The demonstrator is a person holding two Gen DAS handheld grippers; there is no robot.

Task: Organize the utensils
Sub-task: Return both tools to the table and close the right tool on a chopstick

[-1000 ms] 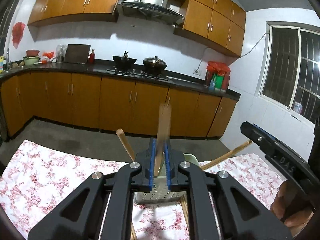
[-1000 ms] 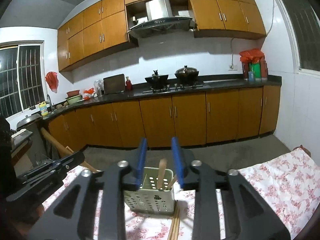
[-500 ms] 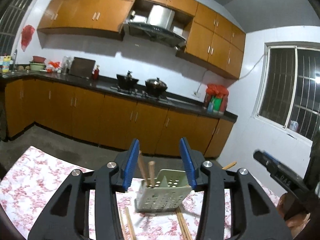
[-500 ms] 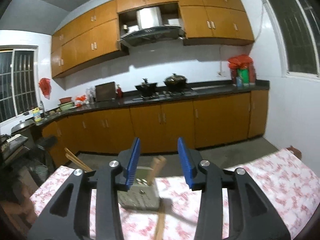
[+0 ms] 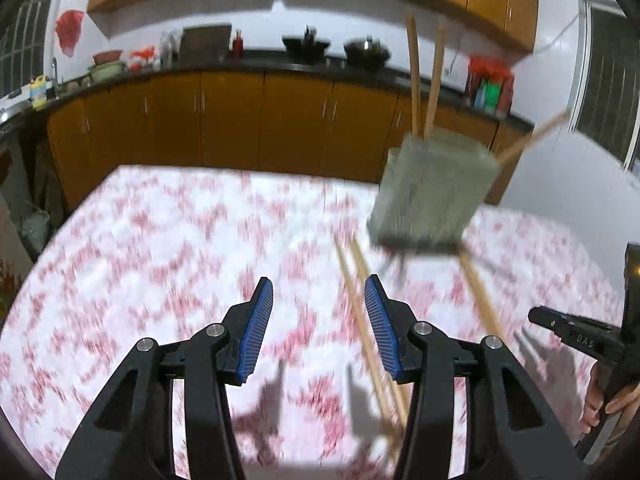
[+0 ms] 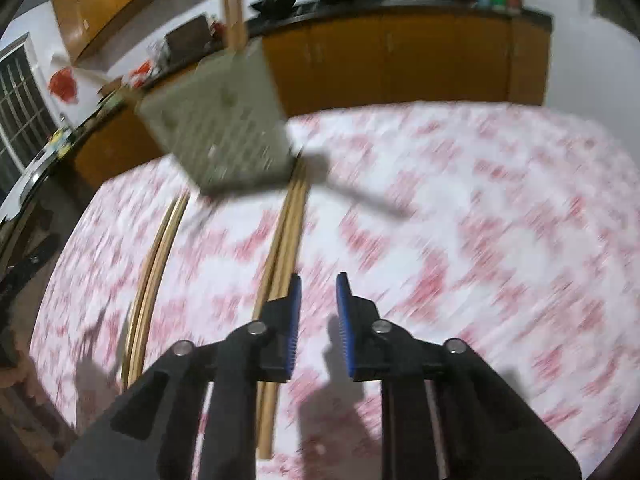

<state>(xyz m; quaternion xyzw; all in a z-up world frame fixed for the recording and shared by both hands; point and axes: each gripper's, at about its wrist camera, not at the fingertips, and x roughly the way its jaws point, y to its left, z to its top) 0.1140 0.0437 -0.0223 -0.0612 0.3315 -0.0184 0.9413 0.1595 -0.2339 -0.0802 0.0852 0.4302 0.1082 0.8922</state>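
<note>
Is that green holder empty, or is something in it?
Not empty: the holder has chopsticks sticking up from its top.

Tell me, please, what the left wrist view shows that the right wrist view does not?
Only the left wrist view shows the open left gripper, the right gripper's black body at its right edge, and two wooden chopsticks standing in the holder. Only the right wrist view shows the right gripper with its blue pads slightly apart. Both show the pale green perforated plastic utensil holder, loose wooden chopsticks lying flat, and the red floral tablecloth.
</note>
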